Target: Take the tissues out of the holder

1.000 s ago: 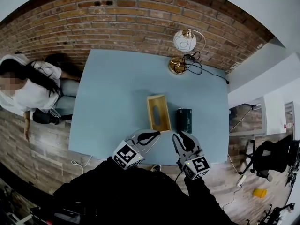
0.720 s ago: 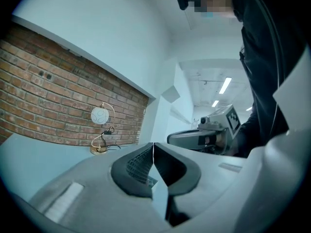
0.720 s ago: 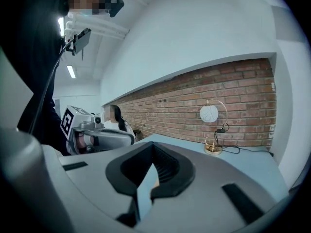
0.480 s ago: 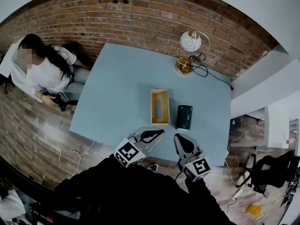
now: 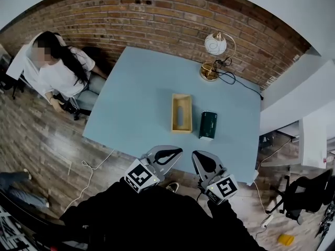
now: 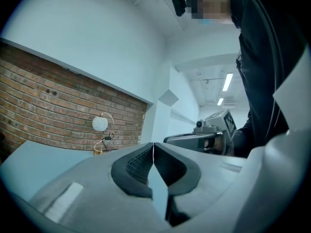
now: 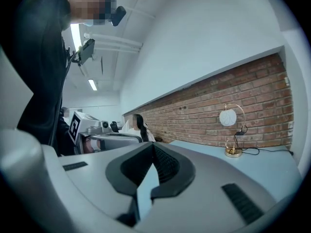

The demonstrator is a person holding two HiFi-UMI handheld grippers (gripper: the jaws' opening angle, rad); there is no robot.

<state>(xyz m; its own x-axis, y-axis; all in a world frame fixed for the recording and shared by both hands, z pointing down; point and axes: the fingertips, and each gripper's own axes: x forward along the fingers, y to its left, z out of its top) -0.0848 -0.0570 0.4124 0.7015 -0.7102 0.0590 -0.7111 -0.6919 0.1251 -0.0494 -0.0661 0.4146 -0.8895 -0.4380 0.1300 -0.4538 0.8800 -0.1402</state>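
Fingers [image 6: 138, 165] pressed together and empty on left gripper [image 5: 179, 150] and right gripper [image 5: 195, 153], both level, near table [image 5: 136, 98] edge

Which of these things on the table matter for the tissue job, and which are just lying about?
For the job: pale wooden rectangular tissue holder; dark green rectangular pack beside it, probably the tissues.
Just lying about: white-globe table lamp with gold base; its black cable.

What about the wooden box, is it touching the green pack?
Apart. The head view shows a strip of blue table between the wooden box and the green pack.
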